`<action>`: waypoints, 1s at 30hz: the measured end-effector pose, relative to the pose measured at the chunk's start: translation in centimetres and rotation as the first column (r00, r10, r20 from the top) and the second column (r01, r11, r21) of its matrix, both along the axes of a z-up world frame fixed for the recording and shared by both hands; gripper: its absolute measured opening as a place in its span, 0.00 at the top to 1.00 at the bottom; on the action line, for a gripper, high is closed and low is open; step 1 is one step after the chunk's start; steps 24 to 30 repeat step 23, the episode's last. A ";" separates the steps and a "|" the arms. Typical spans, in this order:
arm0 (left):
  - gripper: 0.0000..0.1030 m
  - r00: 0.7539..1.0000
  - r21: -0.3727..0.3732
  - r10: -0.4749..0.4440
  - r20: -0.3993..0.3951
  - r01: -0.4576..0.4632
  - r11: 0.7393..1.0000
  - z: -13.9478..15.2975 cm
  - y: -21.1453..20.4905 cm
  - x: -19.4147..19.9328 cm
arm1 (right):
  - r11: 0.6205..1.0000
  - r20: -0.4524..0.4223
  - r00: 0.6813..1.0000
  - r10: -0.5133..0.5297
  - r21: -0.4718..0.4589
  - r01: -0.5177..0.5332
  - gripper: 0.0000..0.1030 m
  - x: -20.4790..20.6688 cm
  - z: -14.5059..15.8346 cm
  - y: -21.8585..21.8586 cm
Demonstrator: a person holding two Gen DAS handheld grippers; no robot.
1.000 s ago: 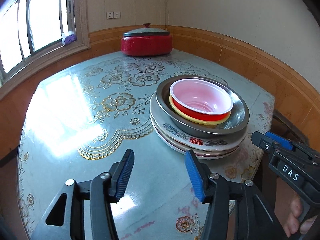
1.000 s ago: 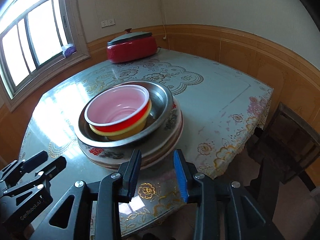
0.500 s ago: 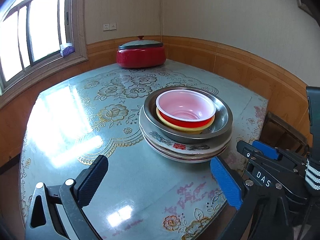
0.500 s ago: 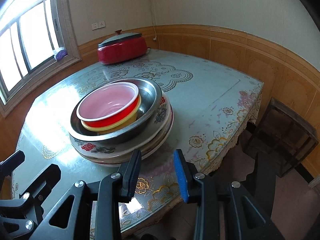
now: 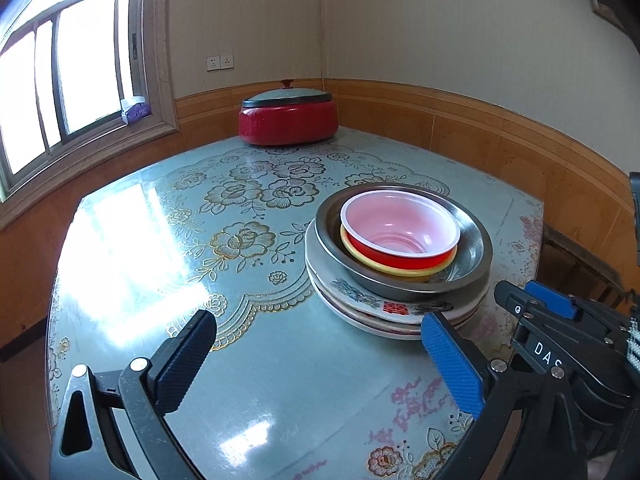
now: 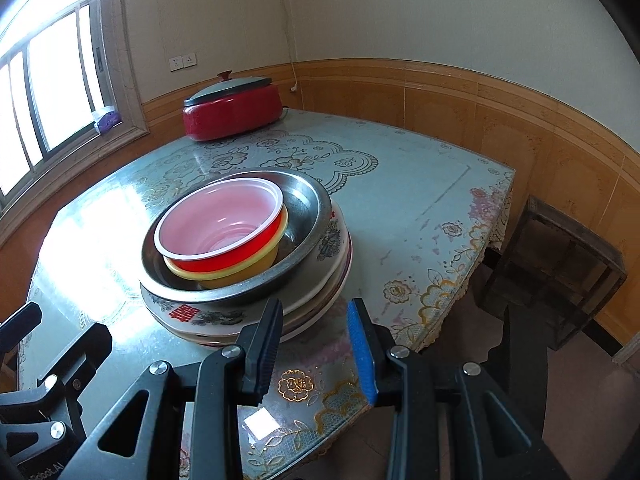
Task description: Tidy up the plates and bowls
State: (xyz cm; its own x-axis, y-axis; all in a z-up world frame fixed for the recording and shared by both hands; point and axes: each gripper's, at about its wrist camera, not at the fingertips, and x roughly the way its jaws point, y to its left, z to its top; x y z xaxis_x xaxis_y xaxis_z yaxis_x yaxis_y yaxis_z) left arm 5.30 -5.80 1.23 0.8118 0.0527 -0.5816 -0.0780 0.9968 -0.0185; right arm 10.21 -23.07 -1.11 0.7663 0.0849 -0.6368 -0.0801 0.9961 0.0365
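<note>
One stack stands on the table: patterned plates (image 5: 360,300) at the bottom, a steel bowl (image 5: 472,256) on them, then a yellow bowl (image 5: 400,270) and a red bowl with a pink inside (image 5: 400,224) on top. The stack also shows in the right wrist view (image 6: 248,240). My left gripper (image 5: 320,356) is wide open and empty, just in front of the stack. My right gripper (image 6: 314,344) is open and empty, at the stack's near edge, apart from it.
A red lidded pot (image 5: 288,116) stands at the table's far edge by the wall. The table (image 5: 200,248) has a glossy floral cover. A dark wooden chair (image 6: 552,264) is beside the table on the right. A window (image 5: 60,80) is at left.
My left gripper opened wide and drew back a little from the stack. My right gripper also drew back and rose slightly. The stack has not moved.
</note>
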 end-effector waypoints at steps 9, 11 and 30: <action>0.00 1.000 -0.010 -0.017 -0.004 0.017 1.000 -0.3 0.8 0.9 | 1.000 -0.013 0.999 -0.031 -0.003 0.031 0.68 0.6 -0.3 0.4; 0.00 1.000 -0.015 -0.022 -0.009 0.022 1.000 -0.4 0.9 1.1 | 0.999 -0.021 0.999 -0.035 -0.006 0.035 0.68 0.8 -0.5 0.5; 0.00 1.000 -0.044 -0.024 0.009 0.025 0.999 -0.6 1.4 1.0 | 0.999 -0.030 0.999 -0.034 -0.025 0.033 0.68 0.9 -0.7 0.9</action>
